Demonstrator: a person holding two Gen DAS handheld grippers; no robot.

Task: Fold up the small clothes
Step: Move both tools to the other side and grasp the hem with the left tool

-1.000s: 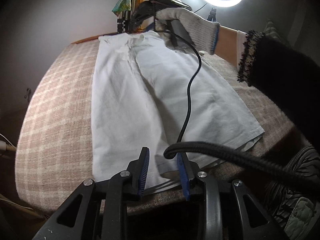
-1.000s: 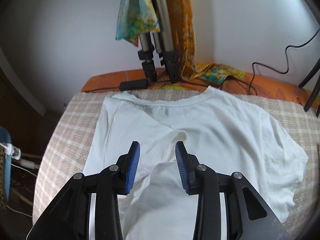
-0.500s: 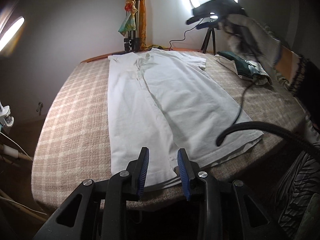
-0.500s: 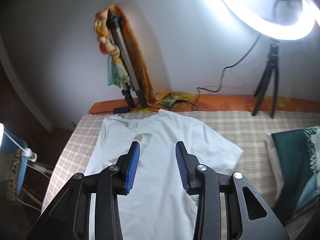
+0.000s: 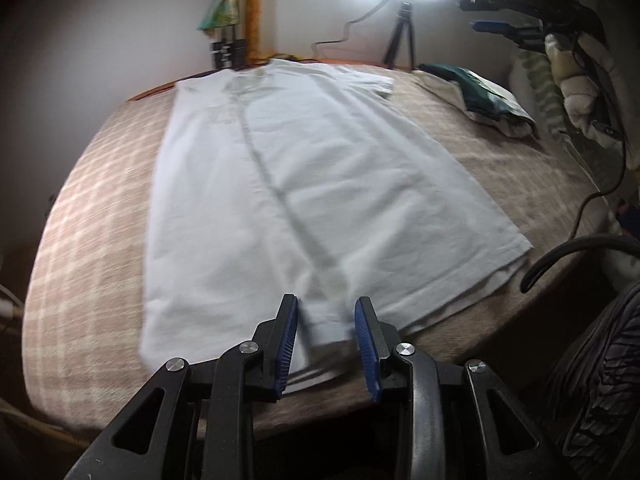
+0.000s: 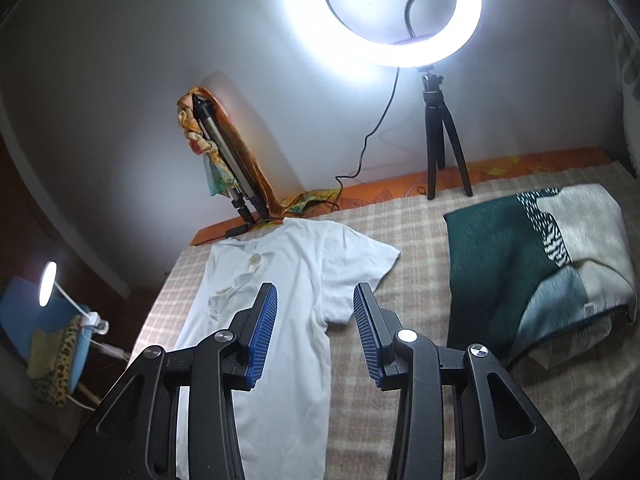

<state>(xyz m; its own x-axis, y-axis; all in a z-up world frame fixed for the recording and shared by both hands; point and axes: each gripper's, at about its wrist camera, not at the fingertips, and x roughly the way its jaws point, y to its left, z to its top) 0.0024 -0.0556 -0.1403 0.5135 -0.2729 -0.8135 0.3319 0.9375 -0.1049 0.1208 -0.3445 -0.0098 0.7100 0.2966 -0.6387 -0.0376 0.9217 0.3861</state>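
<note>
White T-shirt (image 5: 304,184) lies on the bed (image 5: 92,240), one side folded in; both tools, left (image 5: 326,344) and right (image 6: 316,332), gape empty; other sleeve remains.

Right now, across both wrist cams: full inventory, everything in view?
T-shirt: 1, white, flat on the bed, one side folded over lengthwise, one sleeve out toward the folded blanket.
Bedcover: 1, beige check, under the T-shirt.
Folded blanket: 1, dark green and cream, beside the T-shirt.
Ring light: 1, white, lit, on a black tripod at the far edge.
Folded tripod: 1, silver and black, leaning on the wall, orange patterned scarf draped on it.
Desk lamp: 1, white, lit, off the bed beside a blue chair.
Left gripper: black, blue pads, over the T-shirt's near hem, jaws apart.
Right gripper: black, blue pads, raised above the T-shirt, jaws apart, empty.
</note>
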